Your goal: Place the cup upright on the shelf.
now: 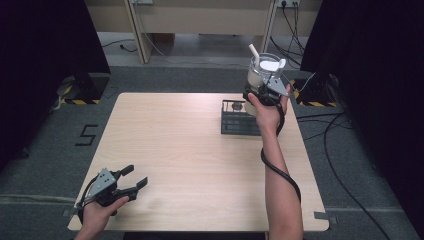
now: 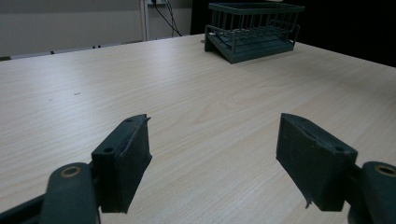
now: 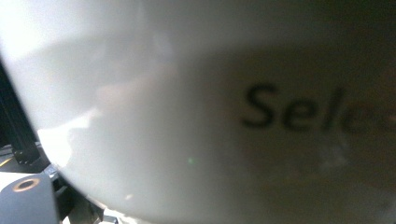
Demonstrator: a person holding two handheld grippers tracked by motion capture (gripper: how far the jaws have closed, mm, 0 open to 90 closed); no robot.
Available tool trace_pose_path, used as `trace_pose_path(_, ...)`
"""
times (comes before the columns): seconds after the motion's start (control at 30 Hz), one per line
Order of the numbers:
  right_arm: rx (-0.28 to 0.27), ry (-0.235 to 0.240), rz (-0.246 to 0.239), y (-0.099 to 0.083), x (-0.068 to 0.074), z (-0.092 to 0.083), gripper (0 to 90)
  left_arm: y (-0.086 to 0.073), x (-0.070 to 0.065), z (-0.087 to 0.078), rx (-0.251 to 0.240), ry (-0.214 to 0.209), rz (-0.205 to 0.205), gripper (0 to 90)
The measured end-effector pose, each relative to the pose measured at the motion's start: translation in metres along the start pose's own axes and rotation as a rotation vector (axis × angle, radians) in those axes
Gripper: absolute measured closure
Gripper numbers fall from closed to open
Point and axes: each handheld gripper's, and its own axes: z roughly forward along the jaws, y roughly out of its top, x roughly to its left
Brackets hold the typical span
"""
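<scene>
I have the clear plastic cup [image 1: 263, 70] lifted in my right gripper [image 1: 265, 85], its jaws pinching the cup's wall, up above the far right of the table [image 1: 200, 165]. I judge this the carrying step: the dark wire rack [image 1: 240, 119] sits just below and nearer me than that gripper, and setting the cup down there calls for a level, slow descent. The cup holds something white, with a straw [image 1: 254, 52] poking out. My left gripper [image 1: 131, 182] hovers spread and empty.
</scene>
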Motion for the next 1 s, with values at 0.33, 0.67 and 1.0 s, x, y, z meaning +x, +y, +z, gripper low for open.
trace_pose_path(0.33, 0.016, -0.004, 0.001, -0.005, 0.001, 0.009, 10.5, -0.001, 0.000, 0.001, 0.000, -0.001, -0.008, 25.2)
trace_pose_path(0.67, 0.031, -0.004, -0.004, -0.011, 0.002, 0.017, 10.5, -0.001, 0.000, 0.001, 0.003, 0.001, -0.012, 25.1)
trace_pose_path(1.0, 0.033, 0.000, 0.003, -0.015, 0.004, 0.019, 10.5, -0.001, 0.001, 0.001, 0.002, 0.003, -0.014, 25.1)
